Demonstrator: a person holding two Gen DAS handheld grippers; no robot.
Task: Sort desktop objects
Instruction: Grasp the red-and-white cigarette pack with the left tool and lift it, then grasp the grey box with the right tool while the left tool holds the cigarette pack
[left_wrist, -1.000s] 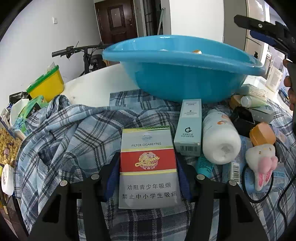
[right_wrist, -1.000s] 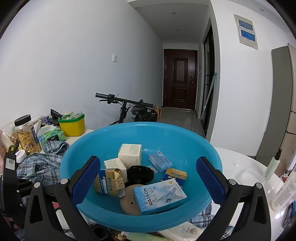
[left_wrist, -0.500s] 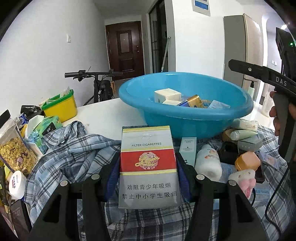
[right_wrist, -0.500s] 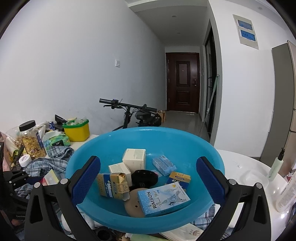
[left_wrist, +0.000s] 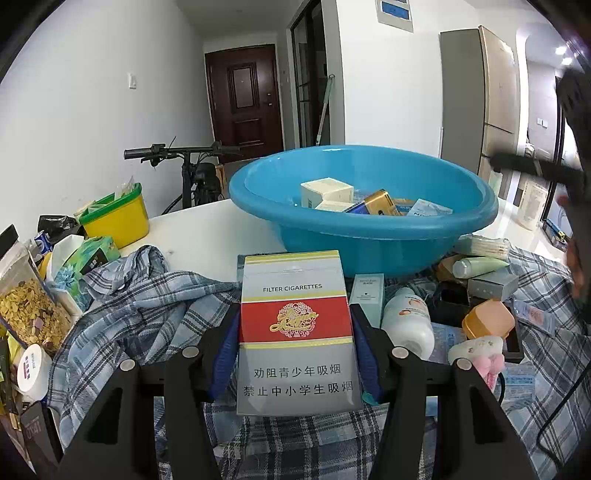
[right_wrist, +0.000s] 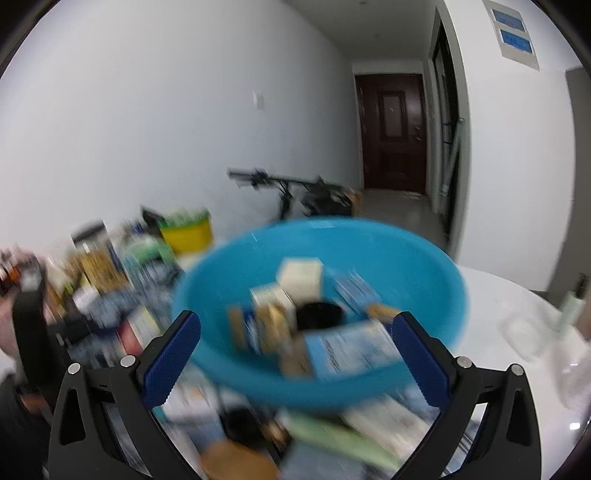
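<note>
With my left gripper (left_wrist: 295, 350) clamped on a cigarette pack (left_wrist: 295, 332) near the blue basin (left_wrist: 369, 236), and my right gripper (right_wrist: 295, 354) wide open, empty, I judge a forward carry and drop comes next.

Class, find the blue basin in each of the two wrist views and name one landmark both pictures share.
Left wrist view: the blue basin sits upper centre, behind the cigarette pack held in the left gripper.
Right wrist view: the basin, blurred, fills the centre.
Shared landmark: the dark brown door.
</note>
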